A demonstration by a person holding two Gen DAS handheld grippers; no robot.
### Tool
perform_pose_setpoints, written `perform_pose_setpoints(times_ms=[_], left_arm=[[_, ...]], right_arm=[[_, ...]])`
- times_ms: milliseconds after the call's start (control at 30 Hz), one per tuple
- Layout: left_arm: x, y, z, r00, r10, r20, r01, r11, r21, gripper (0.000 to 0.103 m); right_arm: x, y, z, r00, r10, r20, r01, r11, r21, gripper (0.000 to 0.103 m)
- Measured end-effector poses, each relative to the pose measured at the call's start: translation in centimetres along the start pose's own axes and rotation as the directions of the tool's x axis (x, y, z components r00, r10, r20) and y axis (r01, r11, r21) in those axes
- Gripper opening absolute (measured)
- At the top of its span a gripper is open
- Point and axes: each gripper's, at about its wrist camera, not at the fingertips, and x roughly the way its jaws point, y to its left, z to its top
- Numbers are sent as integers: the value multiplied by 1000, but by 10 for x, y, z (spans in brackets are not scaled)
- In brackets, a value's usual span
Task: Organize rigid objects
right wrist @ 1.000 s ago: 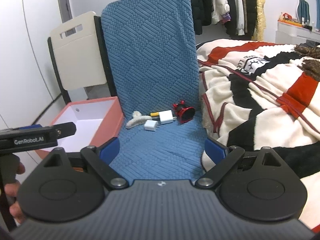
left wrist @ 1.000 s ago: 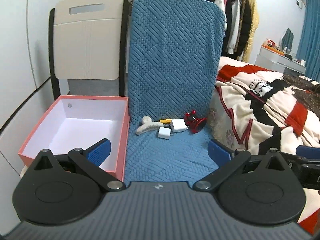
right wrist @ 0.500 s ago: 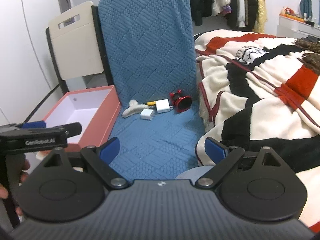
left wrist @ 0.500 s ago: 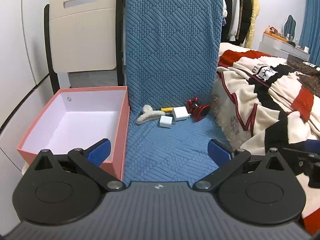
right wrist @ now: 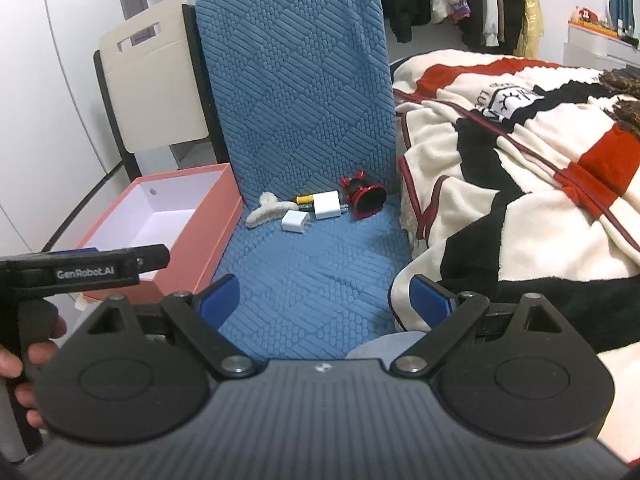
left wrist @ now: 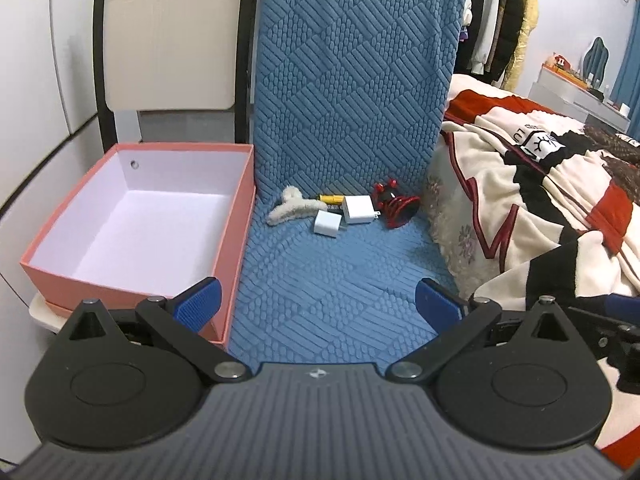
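A cluster of small objects lies at the back of the blue chair seat (left wrist: 320,280): a beige hair claw (left wrist: 289,210), a small white charger (left wrist: 328,223), a larger white charger (left wrist: 359,209), a yellow battery (left wrist: 331,199) and a red clip (left wrist: 394,205). The same items show in the right wrist view: hair claw (right wrist: 267,210), small charger (right wrist: 294,222), larger charger (right wrist: 326,206), red clip (right wrist: 364,196). An empty pink box (left wrist: 132,216) stands left of the seat. My left gripper (left wrist: 318,306) and right gripper (right wrist: 324,302) are open and empty, above the seat's front.
A cream folding chair (left wrist: 168,36) stands behind the box. A bed with a striped blanket (left wrist: 540,200) borders the seat on the right. A wall runs along the left. The left gripper's body (right wrist: 80,270) shows at the left of the right wrist view.
Both grippers have shifted slightly, so the seat and objects now sit lower and a little nearer in view. Both stay open. No object has moved.
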Motion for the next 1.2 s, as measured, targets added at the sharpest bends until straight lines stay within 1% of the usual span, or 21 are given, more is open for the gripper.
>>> perform_pose_setpoints(times_ms=[167, 300, 600, 700, 933, 1067, 1200], left_arm=[[6, -3, 1, 1000, -5, -17, 5, 1000, 3, 103], [14, -5, 2, 999, -14, -30, 14, 1000, 9, 103], [47, -8, 9, 997, -16, -73, 17, 1000, 11, 103], [64, -9, 13, 996, -15, -92, 16, 1000, 9, 103], [110, -8, 25, 992, -19, -124, 21, 1000, 17, 103], [142, -8, 33, 990, -21, -140, 24, 1000, 21, 103], [175, -8, 39, 988, -23, -155, 26, 1000, 16, 103]], right_arm=[[7, -7, 0, 1000, -7, -20, 8, 1000, 22, 93], [12, -10, 1, 1000, -14, -19, 15, 1000, 27, 93], [36, -19, 9, 998, -9, -54, 11, 999, 50, 93], [47, -25, 15, 998, -3, -65, 7, 998, 67, 93], [81, -32, 32, 997, 13, -77, -9, 999, 52, 93], [105, -34, 45, 997, 9, -81, -7, 999, 34, 93], [133, -39, 59, 996, 28, -87, -26, 999, 30, 93]])
